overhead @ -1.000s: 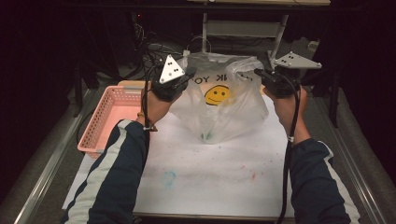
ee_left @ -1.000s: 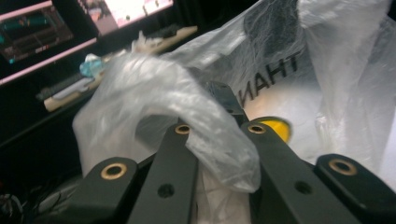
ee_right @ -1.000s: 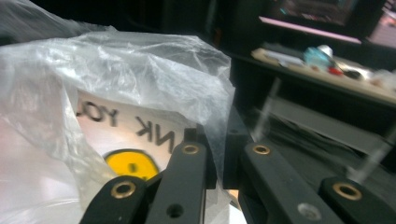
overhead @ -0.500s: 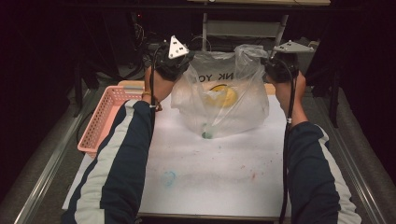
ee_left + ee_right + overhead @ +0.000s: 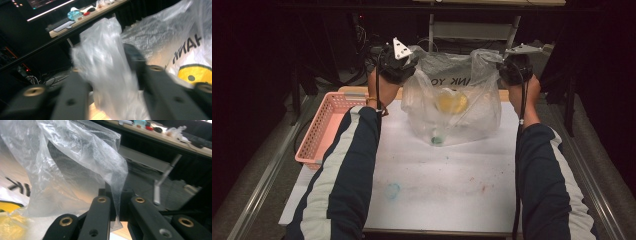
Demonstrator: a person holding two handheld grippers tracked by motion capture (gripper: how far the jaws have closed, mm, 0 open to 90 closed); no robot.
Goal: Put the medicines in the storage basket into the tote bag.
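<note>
A clear plastic bag (image 5: pixel 462 117) with a yellow smiley face (image 5: pixel 451 102) and black letters stands at the far end of the white table cover (image 5: pixel 437 190). A small green thing (image 5: pixel 438 140) lies in its bottom. My left gripper (image 5: pixel 404 62) is at the bag's upper left handle. In the left gripper view the jaws (image 5: pixel 112 70) have just been opening, and the handle (image 5: pixel 105 57) stands loosely between them. My right gripper (image 5: pixel 512 67) is at the upper right handle. In the right gripper view it (image 5: pixel 120 200) is shut on that thin handle (image 5: pixel 82 157).
A pink plastic basket (image 5: pixel 324 132) sits at the table's left edge. Metal rails run along both sides. Behind the table stand a metal frame (image 5: pixel 472 30) and a shelf with small items (image 5: pixel 75 15). The near half of the table cover shows faint colour stains.
Both hands have moved toward the far edge of the table, carrying the bag with them and spreading its top. The left jaws have parted.
</note>
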